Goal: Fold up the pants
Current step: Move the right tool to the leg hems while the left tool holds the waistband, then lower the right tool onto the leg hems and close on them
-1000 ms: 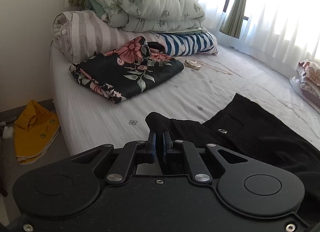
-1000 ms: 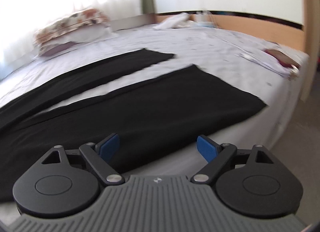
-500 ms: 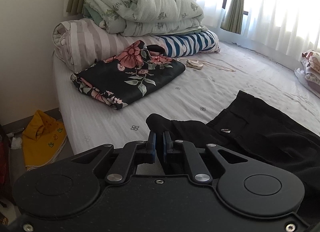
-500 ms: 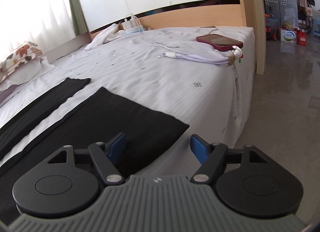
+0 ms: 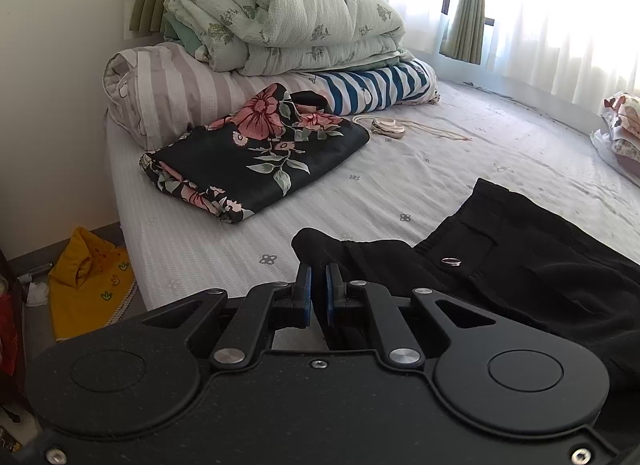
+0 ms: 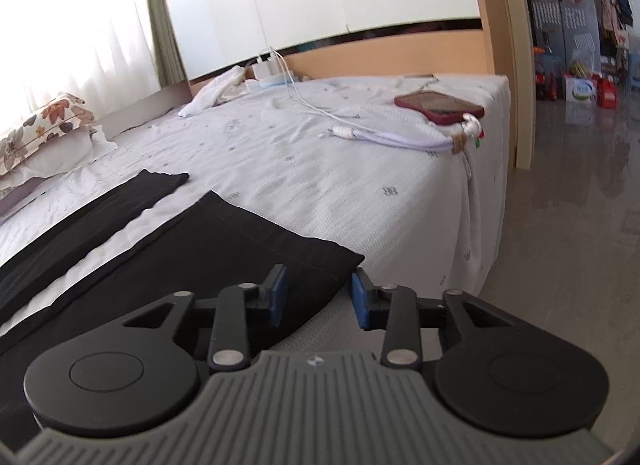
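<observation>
Black pants [image 5: 520,265] lie spread on the white bed sheet [image 5: 380,185]. My left gripper [image 5: 318,297] is shut on a waistband corner of the pants near the bed's front edge. In the right wrist view the two pant legs [image 6: 180,249] run away to the left, their hems apart. My right gripper [image 6: 318,299] is open, its blue pads on either side of the near leg's hem corner [image 6: 340,261] at the bed edge.
Folded floral cloth [image 5: 256,153], stacked quilts [image 5: 280,13] and a striped pillow [image 5: 380,85] sit at the bed's head. A corded object [image 5: 388,127] lies nearby. A yellow cloth [image 5: 88,277] is on the floor. A red phone [image 6: 438,105], white cables [image 6: 392,137] and a floral pillow [image 6: 44,125] lie on the bed.
My right gripper has swung along the near leg to its hem corner and its jaws have narrowed around it. My left gripper stays shut on the waistband.
</observation>
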